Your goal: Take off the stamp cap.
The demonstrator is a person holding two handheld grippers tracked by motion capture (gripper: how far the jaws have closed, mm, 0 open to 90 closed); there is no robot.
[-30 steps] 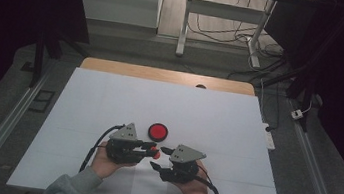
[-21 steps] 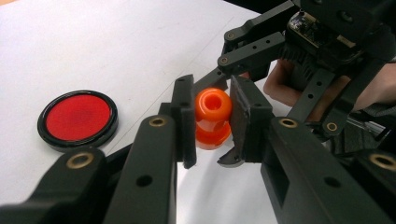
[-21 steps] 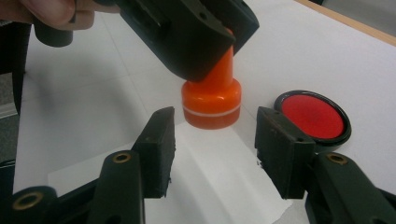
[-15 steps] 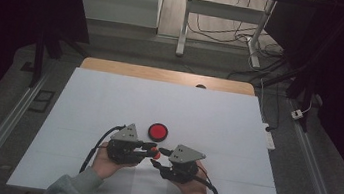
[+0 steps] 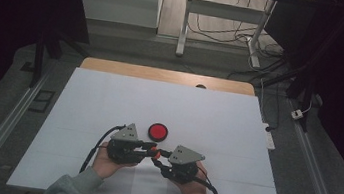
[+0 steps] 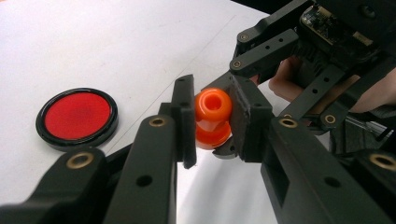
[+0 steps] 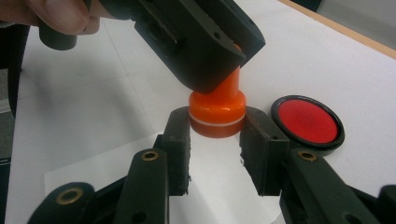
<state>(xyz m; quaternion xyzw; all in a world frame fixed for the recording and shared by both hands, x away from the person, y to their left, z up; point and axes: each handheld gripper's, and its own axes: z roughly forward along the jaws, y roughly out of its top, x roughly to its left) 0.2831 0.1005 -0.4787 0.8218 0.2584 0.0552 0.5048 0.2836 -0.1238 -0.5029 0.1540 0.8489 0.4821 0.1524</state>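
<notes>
**Operator:** Orange plastic part (image 5: 154,152), high view: where is it?

**Inspector:** Between the two tools, above the white table sheet (image 5: 109,99), near the person's edge. Left gripper (image 5: 147,148) and right gripper (image 5: 156,158) meet tip to tip on it. A red disc in a black rim (image 5: 158,132) lies flat on the sheet just beyond them, untouched.

**Operator:** Left gripper view?

**Inspector:** Left jaws are clamped on the narrow upper knob of the orange part (image 6: 212,119). The right gripper (image 6: 224,149) reaches in from the far side. The disc (image 6: 77,115) lies to the left, apart.

**Operator:** Right gripper view?

**Inspector:** Right jaws have just been closing, and the pads now press on the wide lower band of the part (image 7: 217,114), where a pale seam line runs round. The left gripper (image 7: 205,70) holds the top from above.

**Operator:** Progress?

**Inspector:** Judged: both grips are established, one on each half. Separation at the seam is not yet done; the halves sit joined. Remaining: twist or pull apart. What the disc is for cannot be told.
</notes>
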